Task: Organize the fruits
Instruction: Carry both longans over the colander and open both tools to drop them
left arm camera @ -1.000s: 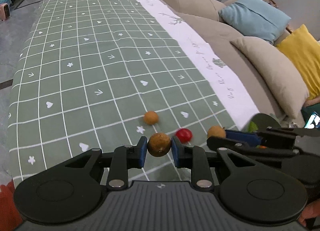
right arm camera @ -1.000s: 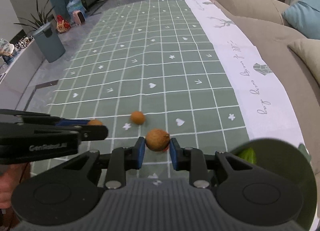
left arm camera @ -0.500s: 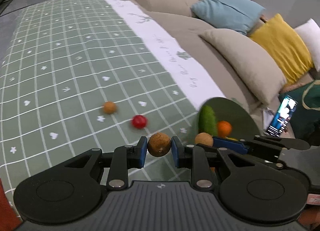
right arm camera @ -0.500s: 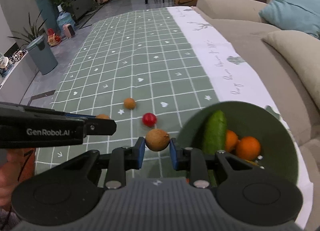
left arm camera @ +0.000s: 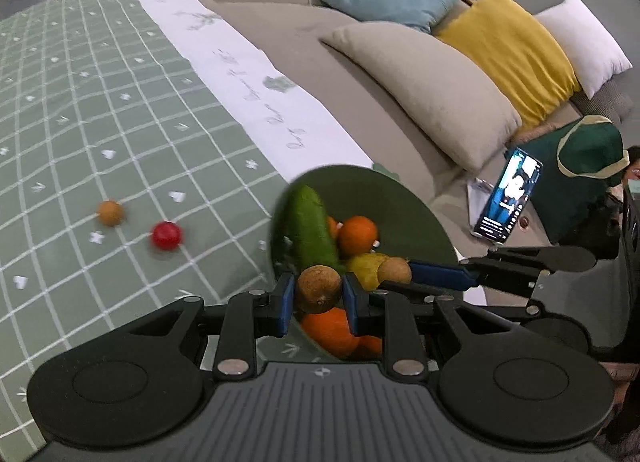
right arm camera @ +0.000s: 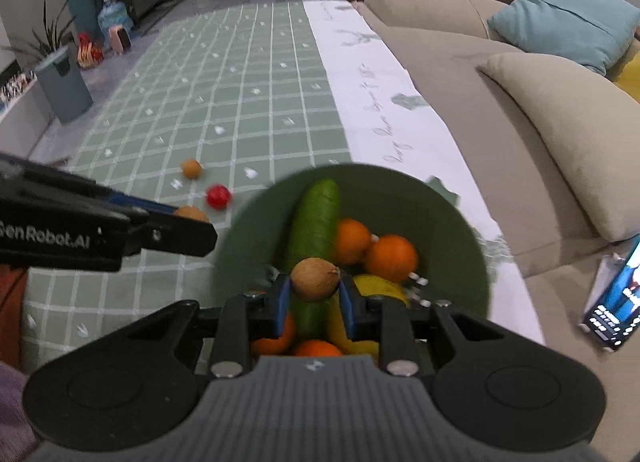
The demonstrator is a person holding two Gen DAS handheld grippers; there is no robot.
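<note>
a small brown round fruit (left arm camera: 319, 289) is held tight between the blue pads of the left gripper (left arm camera: 319, 298), at the near rim of the green bowl (left arm camera: 404, 198). a second brown round fruit (right arm camera: 315, 279) is pinched the same way by the right gripper (right arm camera: 315, 294), right over the bowl's inside.

the bowl is already filled with a cucumber (right arm camera: 314, 222), a few oranges (right arm camera: 391, 258) and a yellow fruit (right arm camera: 380, 288), so little bare room is left in it. the bowl's far rim is seen close to the white strip (right arm camera: 372, 102) at the edge of the green checked cloth (right arm camera: 224, 102).

from the left wrist view, the right gripper's blue finger and its fruit are seen at 3 o'clock, just beside the left one. from the right wrist view, the left gripper is seen at 9 o'clock.

out on the cloth at 10 o'clock, a red round fruit (left arm camera: 165, 235) and an orange-brown one (left arm camera: 110, 213) are left lying near each other, with wide open cloth behind them.

at 2 o'clock a beige sofa (left arm camera: 304, 34) with pillows (left arm camera: 436, 82) is seen, and a lit phone (left arm camera: 508, 196) is propped on it, well apart from the bowl.
</note>
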